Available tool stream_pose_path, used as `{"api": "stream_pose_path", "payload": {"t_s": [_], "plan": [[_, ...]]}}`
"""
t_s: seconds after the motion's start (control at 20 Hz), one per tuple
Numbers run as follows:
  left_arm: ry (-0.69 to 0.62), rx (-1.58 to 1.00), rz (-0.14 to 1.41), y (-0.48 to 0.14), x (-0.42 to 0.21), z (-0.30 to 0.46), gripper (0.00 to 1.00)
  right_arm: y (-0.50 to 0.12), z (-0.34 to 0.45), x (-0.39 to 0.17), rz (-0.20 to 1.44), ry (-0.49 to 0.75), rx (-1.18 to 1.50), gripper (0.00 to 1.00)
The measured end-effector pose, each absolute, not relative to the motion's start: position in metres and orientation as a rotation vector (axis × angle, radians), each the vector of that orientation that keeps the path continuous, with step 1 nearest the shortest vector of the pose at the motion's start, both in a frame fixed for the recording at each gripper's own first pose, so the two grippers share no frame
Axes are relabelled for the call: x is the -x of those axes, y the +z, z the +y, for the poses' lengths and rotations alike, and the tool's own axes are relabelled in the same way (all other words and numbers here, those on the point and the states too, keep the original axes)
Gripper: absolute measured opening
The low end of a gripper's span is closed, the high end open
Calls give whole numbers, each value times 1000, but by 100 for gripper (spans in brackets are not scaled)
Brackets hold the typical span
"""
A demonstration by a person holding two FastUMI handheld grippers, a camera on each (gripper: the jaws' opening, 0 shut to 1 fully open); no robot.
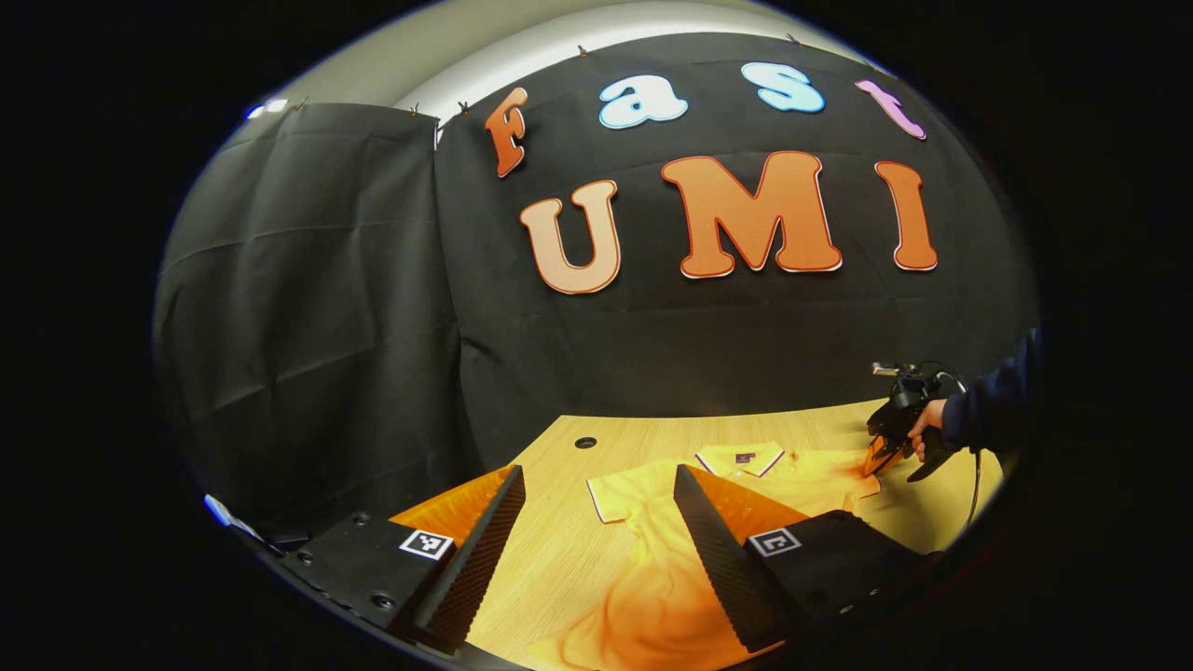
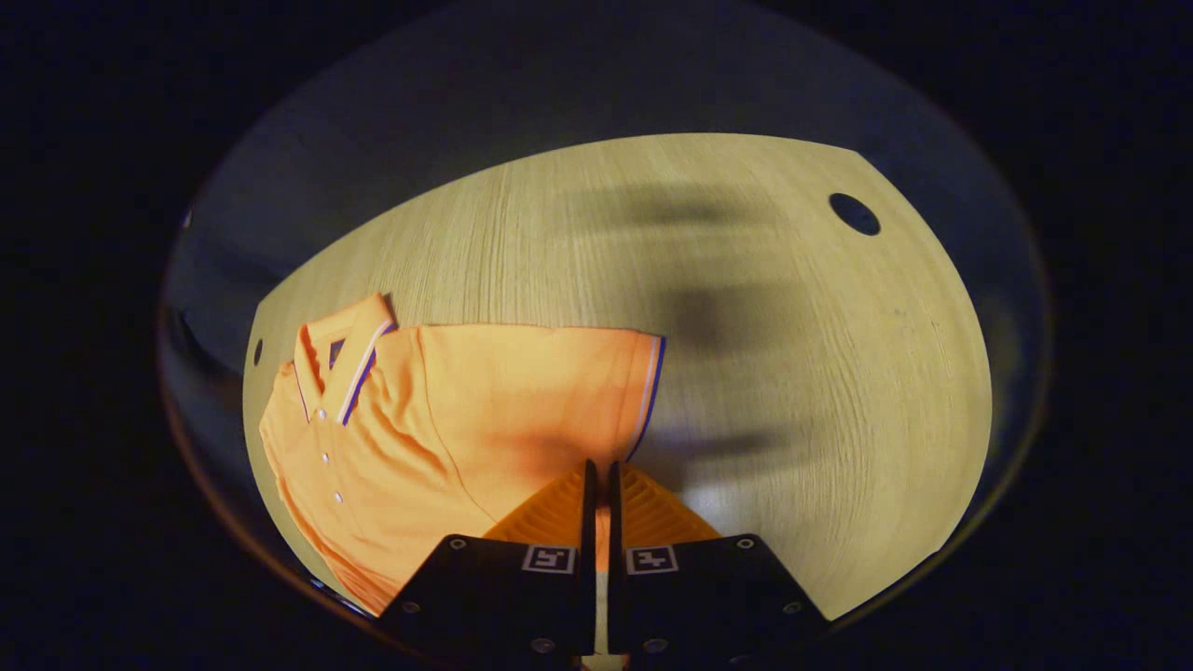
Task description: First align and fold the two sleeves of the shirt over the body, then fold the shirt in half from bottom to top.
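Dark sleeve; square coded tags on each claw's housing.

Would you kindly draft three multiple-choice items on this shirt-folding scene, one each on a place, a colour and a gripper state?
1. Where does the shirt lie?
A. on the wooden table
B. on a chair
C. on a hanger

2. What colour is the shirt?
A. green
B. orange
C. white

3. How do the two grippers stand?
A. both open
B. left gripper shut, right gripper open
C. left gripper open, right gripper shut on the shirt's sleeve

Answers:
1 A, since the shirt is spread flat on the wood-grain top in both views.
2 B, since the cloth is orange with a striped trim at collar and sleeve hem.
3 C, since the left gripper view shows its fingers wide apart above the shirt, while the right gripper view shows its fingers closed together on the sleeve's edge.
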State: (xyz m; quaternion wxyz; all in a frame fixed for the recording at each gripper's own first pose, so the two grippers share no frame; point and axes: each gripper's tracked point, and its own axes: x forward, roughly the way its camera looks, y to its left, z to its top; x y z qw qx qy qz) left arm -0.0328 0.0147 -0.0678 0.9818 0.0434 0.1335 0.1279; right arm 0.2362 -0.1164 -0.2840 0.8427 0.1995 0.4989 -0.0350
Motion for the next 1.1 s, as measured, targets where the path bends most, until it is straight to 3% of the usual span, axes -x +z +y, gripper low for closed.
{"api": "stream_pose_path", "payload": {"t_s": [0.45,0.75,1.0,1.1], "plan": [[243,-85,292,-81,26,11,100,-222,-60,-249,926,77,-360,6],[262,-77,311,-88,26,16,100,-206,11,-246,965,231,-430,5],[285,-60,318,-94,28,28,100,-196,46,-241,966,363,-476,14],[289,-43,322,-97,26,32,100,-189,47,-242,947,371,-499,25]]}}
